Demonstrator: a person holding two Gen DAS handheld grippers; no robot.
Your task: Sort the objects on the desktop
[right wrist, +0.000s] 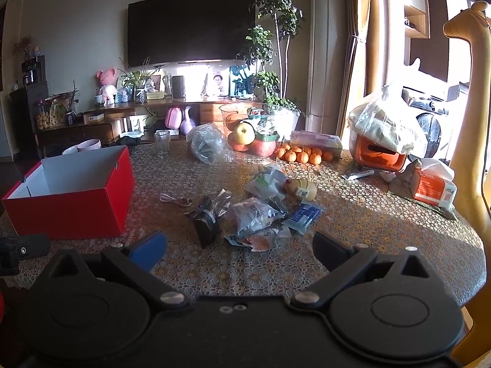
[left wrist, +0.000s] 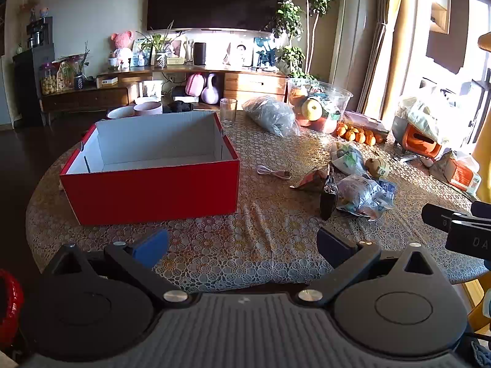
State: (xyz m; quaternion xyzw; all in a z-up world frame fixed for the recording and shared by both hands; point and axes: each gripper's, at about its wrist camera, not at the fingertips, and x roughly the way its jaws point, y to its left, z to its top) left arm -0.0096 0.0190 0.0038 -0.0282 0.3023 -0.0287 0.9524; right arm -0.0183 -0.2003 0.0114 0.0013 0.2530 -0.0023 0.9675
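Note:
An open red box [left wrist: 150, 191] with a white, empty-looking inside stands on the table's left; it also shows in the right wrist view [right wrist: 70, 211]. A pile of snack packets [right wrist: 260, 214], a black clip-like object [right wrist: 205, 224], a white cable [right wrist: 175, 200] and a small yellow bottle [right wrist: 302, 189] lie mid-table. The packets [left wrist: 365, 194] and cable [left wrist: 273, 171] also show in the left wrist view. My left gripper [left wrist: 242, 243] is open and empty above the table's near edge. My right gripper [right wrist: 239, 251] is open and empty just before the packets.
A drinking glass [left wrist: 228, 112], a grey plastic bag [left wrist: 271, 115], a clear fruit bowl [left wrist: 319, 104], tangerines [right wrist: 302, 153], an orange appliance under a plastic bag [right wrist: 380, 150] and an orange tissue pack [right wrist: 432, 188] stand along the back and right of the patterned table [right wrist: 383, 230].

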